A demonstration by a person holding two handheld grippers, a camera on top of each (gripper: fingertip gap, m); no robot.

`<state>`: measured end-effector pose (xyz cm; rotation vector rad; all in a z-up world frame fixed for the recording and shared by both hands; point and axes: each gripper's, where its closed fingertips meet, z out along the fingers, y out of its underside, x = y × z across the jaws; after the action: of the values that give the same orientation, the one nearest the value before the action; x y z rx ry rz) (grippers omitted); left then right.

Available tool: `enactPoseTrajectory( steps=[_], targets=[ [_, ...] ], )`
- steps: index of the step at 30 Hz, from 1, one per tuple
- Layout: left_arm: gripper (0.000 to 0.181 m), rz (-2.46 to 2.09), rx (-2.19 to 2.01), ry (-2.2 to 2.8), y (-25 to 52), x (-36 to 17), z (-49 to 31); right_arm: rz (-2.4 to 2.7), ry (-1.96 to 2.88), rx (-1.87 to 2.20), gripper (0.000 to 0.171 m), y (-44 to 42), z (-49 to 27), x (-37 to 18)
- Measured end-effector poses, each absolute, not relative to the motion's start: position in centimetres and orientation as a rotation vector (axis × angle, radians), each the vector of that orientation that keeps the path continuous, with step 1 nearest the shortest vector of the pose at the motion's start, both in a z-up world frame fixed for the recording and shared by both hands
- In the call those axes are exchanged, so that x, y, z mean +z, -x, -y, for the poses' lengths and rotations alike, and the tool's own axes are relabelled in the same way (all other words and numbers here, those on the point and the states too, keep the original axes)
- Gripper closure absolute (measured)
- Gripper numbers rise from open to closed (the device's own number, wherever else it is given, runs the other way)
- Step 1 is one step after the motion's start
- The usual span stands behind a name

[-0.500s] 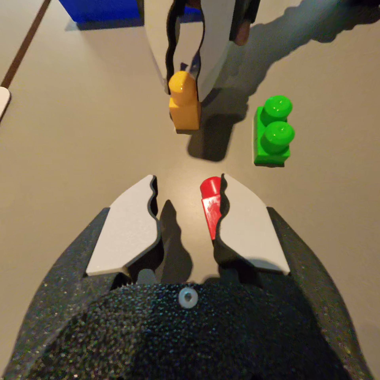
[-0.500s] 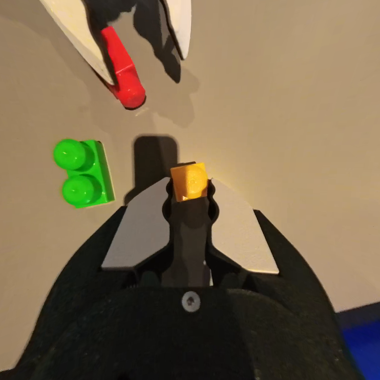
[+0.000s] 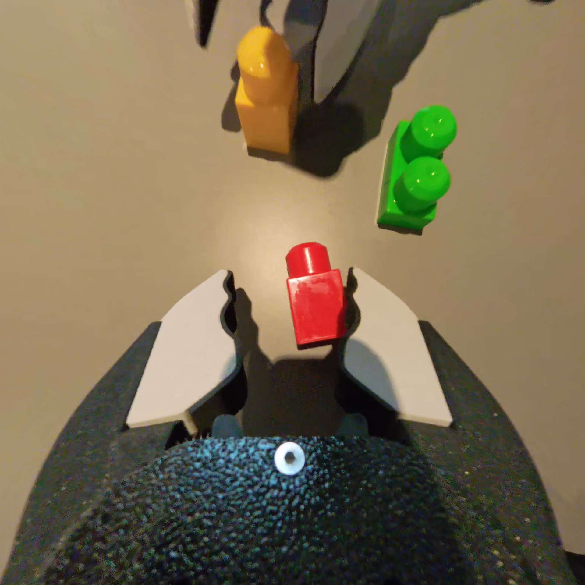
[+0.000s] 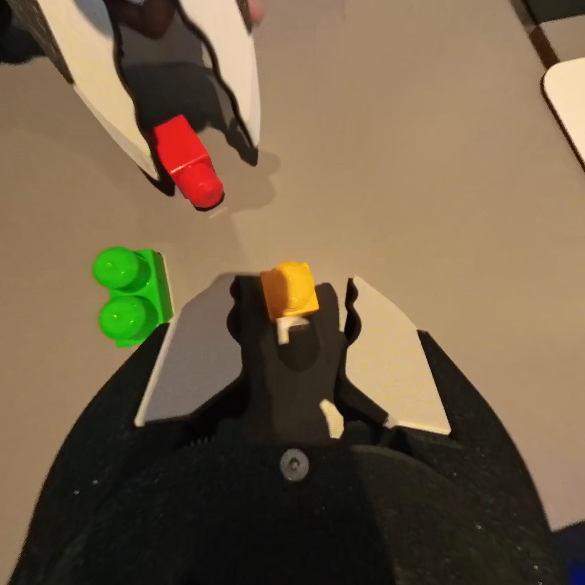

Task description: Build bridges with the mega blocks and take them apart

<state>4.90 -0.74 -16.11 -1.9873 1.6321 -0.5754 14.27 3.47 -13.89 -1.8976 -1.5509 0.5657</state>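
In the left wrist view my left gripper (image 3: 290, 273) is open. A red one-stud block (image 3: 316, 307) stands on the table between its fingers, against the right finger and apart from the left one. In the right wrist view my right gripper (image 4: 292, 279) is open around an orange one-stud block (image 4: 291, 292), with a gap on both sides. The orange block (image 3: 264, 104) also shows in the left wrist view, with a right gripper finger (image 3: 335, 53) behind it. A green two-stud block (image 3: 411, 177) lies alone on the table, left of my right gripper (image 4: 133, 297). The red block (image 4: 186, 161) leans beside the left gripper's finger (image 4: 104, 104).
The blocks rest on a tan table (image 4: 411, 190). A white rounded object (image 4: 566, 104) lies at the right edge of the right wrist view, with a dark strip (image 4: 538, 41) beyond it. The white rounded object (image 4: 566, 104) is about equally far from each gripper, around 30 cm.
My right gripper has opened and let go of the orange block, which now stands free. My left gripper stays open and has shifted, so the red block shows more fully between its fingers.
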Motion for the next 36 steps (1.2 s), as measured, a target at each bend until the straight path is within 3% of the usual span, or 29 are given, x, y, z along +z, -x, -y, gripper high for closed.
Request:
enactPoseTrajectory(
  steps=[1,6,10,15,21,26,36],
  targets=[
    [0.118,-1.650,-0.568,2.008,-4.9,-16.4,1.0,1.525,1.887,0.591,0.107,-14.4,-3.5,-13.6],
    [0.145,-1.743,-0.475,2.100,-4.2,-18.4,1.6,1.449,1.842,0.662,0.108,-14.9,-3.3,-12.3],
    [0.145,-1.639,-0.505,2.089,-4.7,-17.6,0.4,1.421,1.732,0.720,0.114,-14.2,-2.6,-10.3],
    [0.146,-1.399,-0.914,1.761,-8.8,-11.8,0.4,1.409,1.573,0.834,0.118,-12.2,-0.5,-7.8],
    [0.146,-1.359,-1.138,1.568,-10.9,-9.5,2.2,1.407,1.473,0.969,0.123,-10.6,1.4,-6.7],
    [0.146,-1.365,-1.130,1.531,-11.2,-9.3,2.4,1.380,1.453,1.053,0.143,-10.0,1.9,-6.6],
    [0.134,-1.401,-0.994,1.685,-9.2,-11.7,0.8,1.492,1.556,0.893,0.143,-9.8,0.9,-8.0]
  ],
)
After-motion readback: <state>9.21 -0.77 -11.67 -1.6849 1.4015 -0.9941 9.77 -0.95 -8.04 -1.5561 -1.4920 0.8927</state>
